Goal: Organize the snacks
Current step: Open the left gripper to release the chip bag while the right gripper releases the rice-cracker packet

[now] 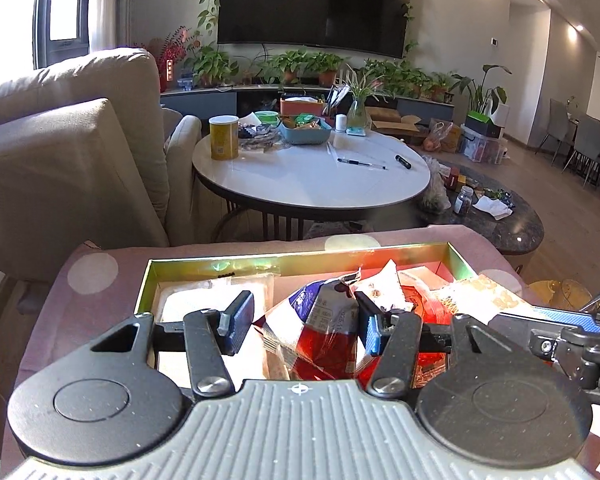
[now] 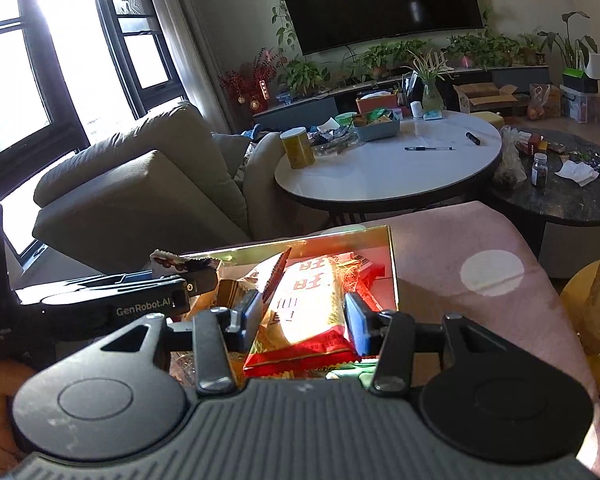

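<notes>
Left gripper (image 1: 304, 320) clamped on purple-red snack bag (image 1: 320, 320), over the box (image 1: 220, 268). Right gripper (image 2: 302, 320) clamped on red-gold packet (image 2: 308, 312), long axis pointing away.

Glossy plastic snack packets (image 1: 320, 320) fill a shiny gold-foil box (image 1: 260, 264).

Crinkled red snack packets (image 1: 324, 332) heaped inside open gold-walled box (image 1: 220, 270)

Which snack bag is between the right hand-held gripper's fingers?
The red and gold packet with big red characters, lying in the gold box. The other packets lie further left, outside the right hand-held gripper.
</notes>
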`<state>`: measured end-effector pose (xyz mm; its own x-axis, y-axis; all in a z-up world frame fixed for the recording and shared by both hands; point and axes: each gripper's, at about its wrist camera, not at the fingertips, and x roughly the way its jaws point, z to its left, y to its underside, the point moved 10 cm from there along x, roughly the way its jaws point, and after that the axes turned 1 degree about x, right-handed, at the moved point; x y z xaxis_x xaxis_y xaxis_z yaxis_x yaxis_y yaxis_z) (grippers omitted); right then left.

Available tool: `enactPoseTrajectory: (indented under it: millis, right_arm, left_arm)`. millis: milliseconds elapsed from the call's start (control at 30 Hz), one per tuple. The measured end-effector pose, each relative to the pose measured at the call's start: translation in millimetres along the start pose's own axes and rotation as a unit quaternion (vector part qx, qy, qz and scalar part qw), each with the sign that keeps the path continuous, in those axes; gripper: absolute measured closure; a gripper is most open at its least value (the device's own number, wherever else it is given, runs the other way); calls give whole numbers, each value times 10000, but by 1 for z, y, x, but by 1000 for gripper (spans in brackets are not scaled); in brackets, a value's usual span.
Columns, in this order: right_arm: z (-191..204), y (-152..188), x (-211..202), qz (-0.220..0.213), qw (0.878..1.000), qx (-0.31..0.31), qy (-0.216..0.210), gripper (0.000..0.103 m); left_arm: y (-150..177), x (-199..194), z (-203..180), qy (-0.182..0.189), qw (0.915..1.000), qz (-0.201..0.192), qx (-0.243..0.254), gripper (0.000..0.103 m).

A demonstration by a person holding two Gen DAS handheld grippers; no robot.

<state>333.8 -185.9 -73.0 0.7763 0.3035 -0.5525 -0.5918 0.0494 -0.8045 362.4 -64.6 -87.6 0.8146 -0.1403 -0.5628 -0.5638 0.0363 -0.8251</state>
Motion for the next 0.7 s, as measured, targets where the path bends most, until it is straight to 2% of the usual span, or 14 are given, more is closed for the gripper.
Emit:
enactPoseTrajectory:
  millis: [67,167,200,267,367,700]
  right_arm:
    - [-1,1,3,46,10000,18,16,24]
    - [-2,4,3,90,9999,52,44,23]
    - [-3,5,2,85,9999,80,85,23]
    - [-3,4,-2,-21,9999,100,119,22]
    - [-2,4,-6,-30,9999,95,102,22]
    - [3,1,-15,-55,9999,91,65,22]
  left_arm:
    - [1,4,-2,-29,10000,22,14,51]
    - [3,6,-1,-153,9999,48,44,32]
    - [4,5,-1,-166,9998,35,48,29]
    - [5,3,-1,-166,9998,31,83,28]
    - [7,-1,-2,-164,9998,24,75,21]
    - [9,-26,-2,-149,9998,-121,62,15]
